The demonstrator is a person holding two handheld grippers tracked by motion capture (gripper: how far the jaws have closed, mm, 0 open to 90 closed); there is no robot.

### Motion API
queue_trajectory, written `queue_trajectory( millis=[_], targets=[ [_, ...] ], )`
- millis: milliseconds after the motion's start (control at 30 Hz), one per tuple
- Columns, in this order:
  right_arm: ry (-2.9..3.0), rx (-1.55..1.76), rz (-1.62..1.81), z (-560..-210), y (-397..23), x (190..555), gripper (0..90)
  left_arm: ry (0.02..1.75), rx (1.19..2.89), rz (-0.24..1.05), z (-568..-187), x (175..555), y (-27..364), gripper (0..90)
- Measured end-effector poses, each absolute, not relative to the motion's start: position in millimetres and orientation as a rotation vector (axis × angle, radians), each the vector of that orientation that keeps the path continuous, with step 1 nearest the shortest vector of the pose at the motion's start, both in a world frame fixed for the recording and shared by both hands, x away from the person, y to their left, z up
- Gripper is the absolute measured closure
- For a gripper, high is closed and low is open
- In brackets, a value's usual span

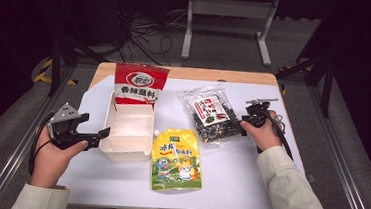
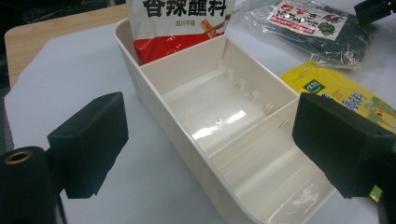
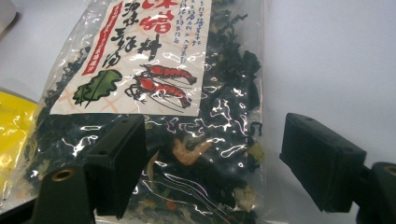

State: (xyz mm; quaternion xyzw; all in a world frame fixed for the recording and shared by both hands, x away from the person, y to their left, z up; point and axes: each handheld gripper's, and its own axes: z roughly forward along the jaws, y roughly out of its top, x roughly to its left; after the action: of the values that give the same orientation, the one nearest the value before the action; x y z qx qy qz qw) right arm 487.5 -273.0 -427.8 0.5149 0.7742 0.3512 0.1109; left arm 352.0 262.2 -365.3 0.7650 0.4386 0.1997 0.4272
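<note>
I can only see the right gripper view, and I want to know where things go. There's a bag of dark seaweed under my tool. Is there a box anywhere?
Observer: Yes. A white box with dividers sits on the table, just left of a yellow pouch.
Operator: Is anything in it?
Observer: A red and white packet stands in its far compartment. The other compartments look empty.
Operator: Where's the other tool?
Observer: The left tool is open at the box's near end and grips nothing.
</note>
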Motion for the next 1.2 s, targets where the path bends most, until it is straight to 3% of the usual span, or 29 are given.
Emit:
queue_trajectory(
  millis=[267,400,700,867,933,1000,1133,1200],
  targets=[
    [2.295,1.614,1.057,-440.7,-269.2,489.3,9.3,1.102,1.922,0.511,-366.1,352.5,260.7,11.2],
    [2.3,1.604,1.055,-441.2,-268.1,488.7,11.2,1.097,1.927,0.509,-366.3,352.6,258.3,11.3],
    [2.337,1.591,1.051,-438.9,-267.9,485.6,27.2,1.093,1.932,0.511,-366.2,352.8,257.2,11.3],
    [2.395,1.562,0.991,-432.8,-266.6,482.0,45.0,1.093,1.927,0.51,-365.8,352.2,255.4,11.3],
    [2.402,1.561,0.969,-430.8,-266.7,481.1,48.1,1.091,1.929,0.513,-365.7,352.4,255.4,11.3],
    [2.417,1.569,0.956,-428.0,-270.0,479.5,57.9,1.092,1.932,0.515,-366.2,353.0,255.2,11.3],
    [2.439,1.551,0.936,-425.8,-272.0,477.4,64.5,1.088,1.934,0.512,-366.6,354.1,254.4,11.3],
    [2.452,1.526,0.906,-422.1,-272.0,474.2,74.6,1.088,1.934,0.508,-366.4,354.4,253.2,11.3]
  ],
)
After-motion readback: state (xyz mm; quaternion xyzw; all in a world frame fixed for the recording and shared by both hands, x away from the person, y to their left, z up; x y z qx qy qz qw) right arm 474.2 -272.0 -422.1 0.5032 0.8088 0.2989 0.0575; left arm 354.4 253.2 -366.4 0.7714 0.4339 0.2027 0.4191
